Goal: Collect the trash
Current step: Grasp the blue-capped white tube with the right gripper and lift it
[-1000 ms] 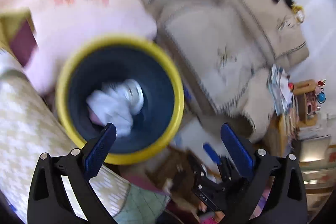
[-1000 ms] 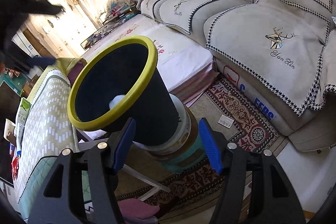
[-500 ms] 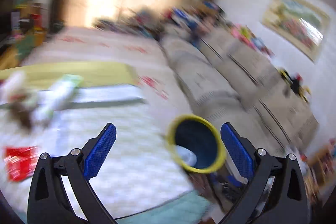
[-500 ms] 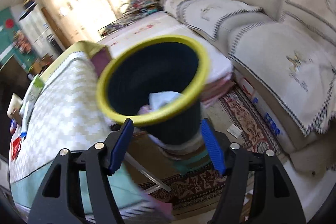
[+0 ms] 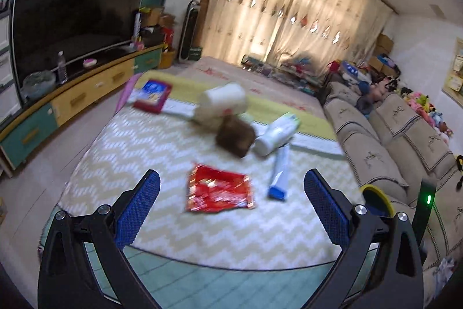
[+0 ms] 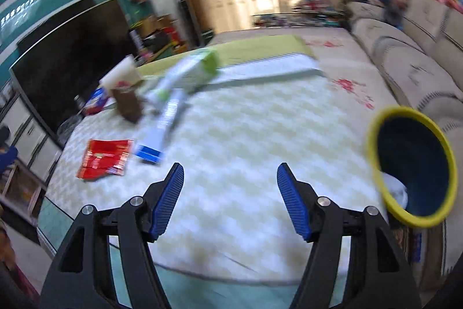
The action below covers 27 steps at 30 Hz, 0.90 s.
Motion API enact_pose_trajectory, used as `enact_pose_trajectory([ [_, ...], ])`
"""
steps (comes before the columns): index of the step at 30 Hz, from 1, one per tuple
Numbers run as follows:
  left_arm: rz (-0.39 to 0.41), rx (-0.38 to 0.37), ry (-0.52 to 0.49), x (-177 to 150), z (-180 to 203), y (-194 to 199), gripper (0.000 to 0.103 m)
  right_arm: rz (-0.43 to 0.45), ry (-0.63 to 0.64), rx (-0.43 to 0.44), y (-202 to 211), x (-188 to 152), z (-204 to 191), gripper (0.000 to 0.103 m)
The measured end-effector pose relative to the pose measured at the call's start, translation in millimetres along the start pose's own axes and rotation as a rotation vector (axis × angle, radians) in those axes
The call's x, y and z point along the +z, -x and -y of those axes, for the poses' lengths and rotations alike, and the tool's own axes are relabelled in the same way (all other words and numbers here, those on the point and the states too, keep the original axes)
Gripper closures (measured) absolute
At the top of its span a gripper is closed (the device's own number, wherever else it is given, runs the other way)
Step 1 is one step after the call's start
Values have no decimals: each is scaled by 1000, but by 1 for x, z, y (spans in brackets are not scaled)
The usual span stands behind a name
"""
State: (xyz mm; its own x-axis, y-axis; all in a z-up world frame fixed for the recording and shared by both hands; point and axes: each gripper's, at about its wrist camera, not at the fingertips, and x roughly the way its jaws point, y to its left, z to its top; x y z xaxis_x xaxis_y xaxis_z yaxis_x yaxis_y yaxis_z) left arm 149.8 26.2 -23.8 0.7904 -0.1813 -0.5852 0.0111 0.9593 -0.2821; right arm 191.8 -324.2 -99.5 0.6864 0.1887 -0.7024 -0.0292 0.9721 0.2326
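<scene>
Over on the bench beside the yellow-rimmed bin (image 6: 411,170), which already holds some white scraps, the red wrapper (image 5: 220,188), tube (image 5: 280,173) and bottle (image 5: 276,133) still wait, both left gripper (image 5: 231,210) and right gripper (image 6: 230,199) fingers spread empty.

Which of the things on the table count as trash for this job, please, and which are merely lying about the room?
For the job:
- red wrapper
- blue-capped tube
- white bottle
- brown cup
- yellow-rimmed bin

Just lying about:
- television
- sofa
- water bottle
</scene>
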Motion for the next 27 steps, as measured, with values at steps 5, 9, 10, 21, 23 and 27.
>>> enact_pose_trajectory([
  [5,-32,-22,23,-14,-21,-13,5,-41,48,-9,-41,25,-50,39],
  [9,-32,-29,29,-16,-29,-17,5,-102,64,-27,-74,34,-70,47],
  [10,-33,-29,33,-16,-30,-15,5,-121,74,-44,-85,37,-74,48],
  [21,-66,-27,38,-26,-34,-21,5,-191,110,-92,-135,44,-99,67],
  [23,-72,-31,27,-28,-28,-20,5,-189,105,-79,-135,44,-99,79],
  [27,-82,-41,3,-32,-17,-19,5,-179,86,-34,-123,41,-93,86],
])
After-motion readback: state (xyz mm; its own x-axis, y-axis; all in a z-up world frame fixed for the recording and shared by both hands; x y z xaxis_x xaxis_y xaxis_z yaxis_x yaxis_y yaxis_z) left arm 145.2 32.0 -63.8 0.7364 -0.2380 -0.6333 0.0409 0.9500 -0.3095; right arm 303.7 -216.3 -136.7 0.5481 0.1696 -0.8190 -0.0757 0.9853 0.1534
